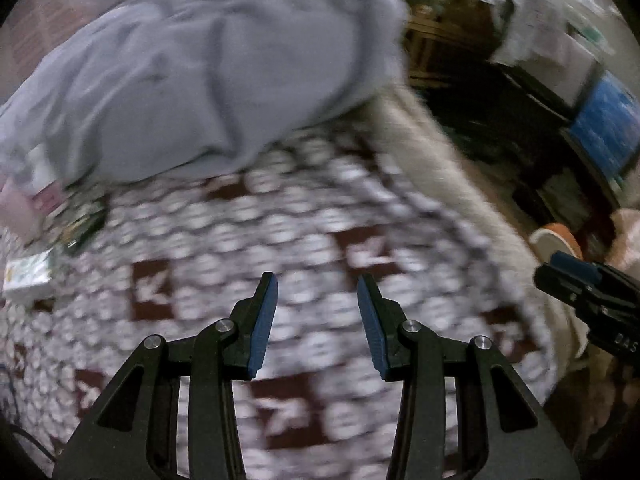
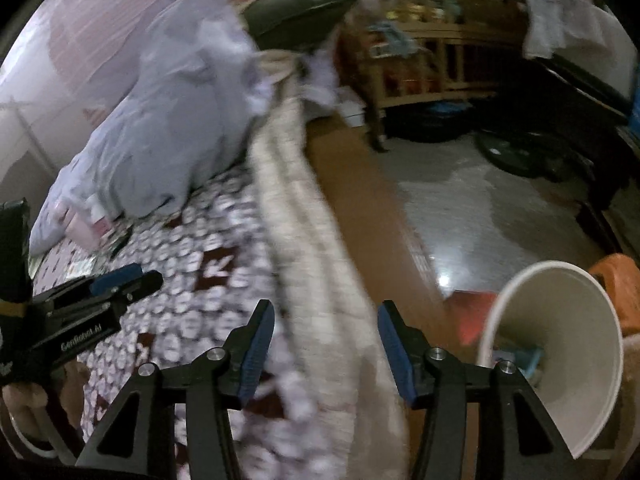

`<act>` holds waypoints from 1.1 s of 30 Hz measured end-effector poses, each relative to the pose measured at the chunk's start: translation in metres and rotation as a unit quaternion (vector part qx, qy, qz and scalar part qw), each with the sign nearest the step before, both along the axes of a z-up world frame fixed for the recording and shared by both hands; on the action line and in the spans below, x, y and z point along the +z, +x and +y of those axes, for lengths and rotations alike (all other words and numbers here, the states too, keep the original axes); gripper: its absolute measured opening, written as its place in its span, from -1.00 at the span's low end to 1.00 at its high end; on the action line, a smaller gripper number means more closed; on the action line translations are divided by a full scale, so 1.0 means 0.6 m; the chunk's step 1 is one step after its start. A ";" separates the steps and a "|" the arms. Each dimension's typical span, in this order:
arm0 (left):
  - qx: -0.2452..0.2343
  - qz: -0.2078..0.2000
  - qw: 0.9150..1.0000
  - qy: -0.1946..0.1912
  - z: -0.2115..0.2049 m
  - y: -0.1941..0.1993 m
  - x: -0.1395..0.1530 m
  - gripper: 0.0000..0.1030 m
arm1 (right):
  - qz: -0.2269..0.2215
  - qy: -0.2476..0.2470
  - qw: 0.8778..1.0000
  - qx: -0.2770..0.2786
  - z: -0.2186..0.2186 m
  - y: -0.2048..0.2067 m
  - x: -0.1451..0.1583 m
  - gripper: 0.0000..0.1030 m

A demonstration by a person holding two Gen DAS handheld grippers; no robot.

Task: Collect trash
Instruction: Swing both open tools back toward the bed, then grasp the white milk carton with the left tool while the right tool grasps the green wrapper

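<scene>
Both claws hang released over a bed, with nothing between their blue pads. Directly under the left gripper [image 1: 317,286] lies the patterned bedspread [image 1: 304,216], maroon squares among white blotches, bare of litter in the stretch below its fingers. Off to its left, near the edge of the cover, sit a small white carton [image 1: 28,278] and, just beyond it, a heap of dark green wrappers [image 1: 82,218] beside a pink packet [image 1: 18,206]; these scraps look like the trash to be gathered, though blur hides what each one is. Farther ahead, a rumpled grey-blue quilt [image 1: 192,76] covers the far half of the bed and overlaps the pink packet's end, screening whatever lies behind it. To the right of the left gripper a beige fringed blanket [image 1: 440,168] hangs over the bed's side, and the right gripper [image 2: 326,306] hovers above that same fold. Just to the right of the right gripper, close by its outer finger, stands a white bucket [image 2: 560,360] with its mouth tilted toward the camera and some bluish scraps in its bottom; an orange object [image 2: 618,284] sits right behind it. Beyond it are the glossy floor [image 2: 472,216], a wooden shelf unit [image 2: 432,60] cluttered with goods, and a dark green pillow [image 2: 300,12] at the head of the bed.
</scene>
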State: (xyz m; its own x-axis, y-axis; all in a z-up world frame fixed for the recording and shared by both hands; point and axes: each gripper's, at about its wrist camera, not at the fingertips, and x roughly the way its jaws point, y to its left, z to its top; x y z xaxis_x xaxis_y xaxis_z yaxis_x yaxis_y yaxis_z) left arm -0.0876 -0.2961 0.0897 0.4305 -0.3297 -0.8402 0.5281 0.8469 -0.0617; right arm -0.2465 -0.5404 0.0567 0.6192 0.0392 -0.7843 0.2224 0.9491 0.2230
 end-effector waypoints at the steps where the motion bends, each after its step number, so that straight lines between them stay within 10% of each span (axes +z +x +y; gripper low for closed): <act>1: 0.015 0.000 1.000 0.003 0.025 0.012 -0.003 -0.23 | 0.003 -0.001 1.000 0.009 0.014 0.009 -0.002 0.00; 21: 0.164 -0.005 0.986 -0.039 0.289 0.284 -0.040 -0.23 | 0.041 -0.016 0.991 0.126 0.224 0.153 -0.034 0.02; 33: 0.159 0.064 0.985 0.009 0.435 0.256 -0.066 -0.24 | 0.055 -0.015 0.980 0.191 0.336 0.230 -0.056 0.03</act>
